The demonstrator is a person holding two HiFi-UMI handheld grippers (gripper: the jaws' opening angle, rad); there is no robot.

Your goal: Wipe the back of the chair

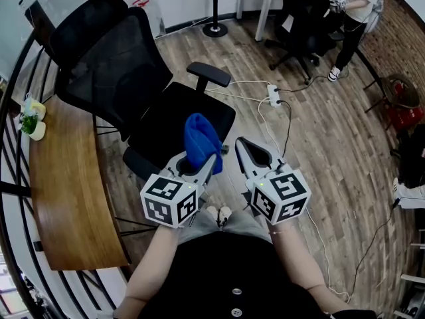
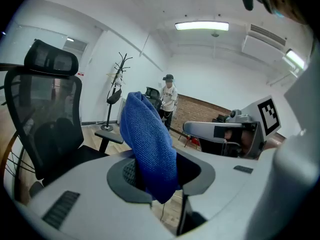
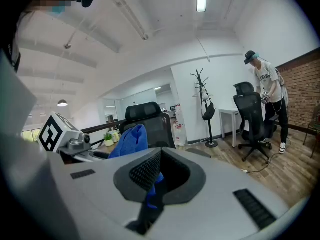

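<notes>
Head view, lower centre: both grippers side by side above the person's lap. Left gripper (image 1: 196,165) with jaws clamped on a blue cloth (image 1: 200,140), cloth bunched and standing up past the jaw tips. Same in left gripper view: cloth (image 2: 150,144) pinched between the pads of the left gripper (image 2: 160,170), a short end hanging below. Right gripper (image 1: 242,143) just right of the cloth, jaws closed tip to tip, holding nothing; confirmed in right gripper view (image 3: 159,170), only a sliver of blue visible behind the jaws. Black mesh chair (image 1: 109,65) at upper left of frame, backrest with headrest tilted away, seat at centre, armrest (image 1: 209,74) above the seat. Cloth over the front of the seat, well apart from the backrest, no contact with the mesh. Curved wooden worktop (image 1: 66,191) along left edge, small potted plants (image 1: 30,119) on its far end. Power strip (image 1: 273,96) with cables on the wood floor right of the chair. Second person (image 1: 355,5) beside another black chair at upper right.
</notes>
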